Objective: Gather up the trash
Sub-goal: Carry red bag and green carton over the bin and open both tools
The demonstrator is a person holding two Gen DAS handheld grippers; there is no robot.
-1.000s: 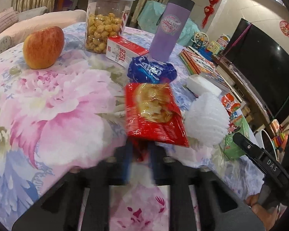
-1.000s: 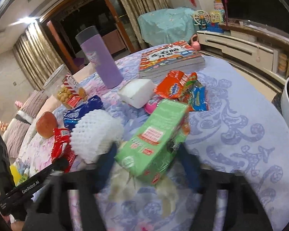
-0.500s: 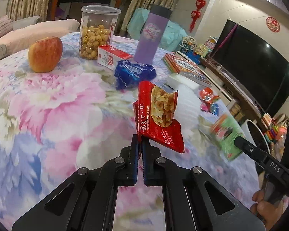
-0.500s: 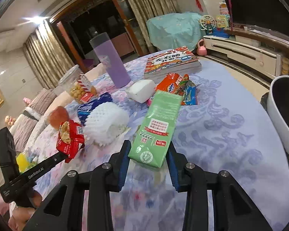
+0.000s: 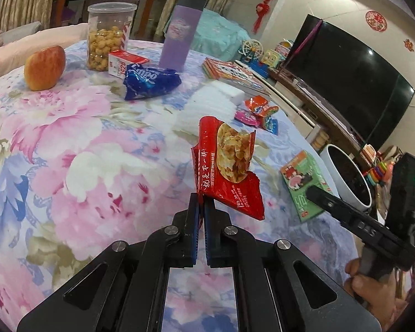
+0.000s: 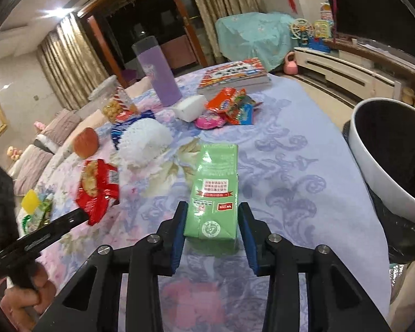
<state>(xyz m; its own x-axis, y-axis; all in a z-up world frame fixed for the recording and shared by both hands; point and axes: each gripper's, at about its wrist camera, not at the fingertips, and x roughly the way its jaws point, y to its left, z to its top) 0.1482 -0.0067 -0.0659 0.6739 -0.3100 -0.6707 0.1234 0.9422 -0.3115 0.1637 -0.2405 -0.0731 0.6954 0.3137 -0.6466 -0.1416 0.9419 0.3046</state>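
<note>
The left gripper (image 5: 201, 207) has its fingers pinched tight on the bottom corner of a red snack wrapper (image 5: 227, 171), which stands up ahead of the fingertips, clear of the counter (image 5: 69, 144). The wrapper looks light, thin and crinkly; it flops to one side, so a grip at an edge or corner seems enough, though slick film could slide out if the pinch loosens. The right gripper (image 6: 211, 220) has a green carton (image 6: 214, 191) between its fingers, which are spreading at this moment; the left pad sits against the carton's side, a thin gap shows at the right pad, and the carton appears lifted above the cloth, though I cannot be sure. It is boxy and fairly stiff, probably empty and light, best taken across its narrow sides near the base, without crushing. A white bin (image 6: 384, 163) with a dark liner stands just right of the right fingers, off the counter's edge. Beyond the fingertips lie a white foam fruit net (image 6: 145, 144), small bright wrappers (image 6: 229, 108) and a blue packet (image 5: 149, 81). The counter wears a soft floral cloth that could wrinkle or drag. Curtains, a sofa and a dark television ring the room.
</note>
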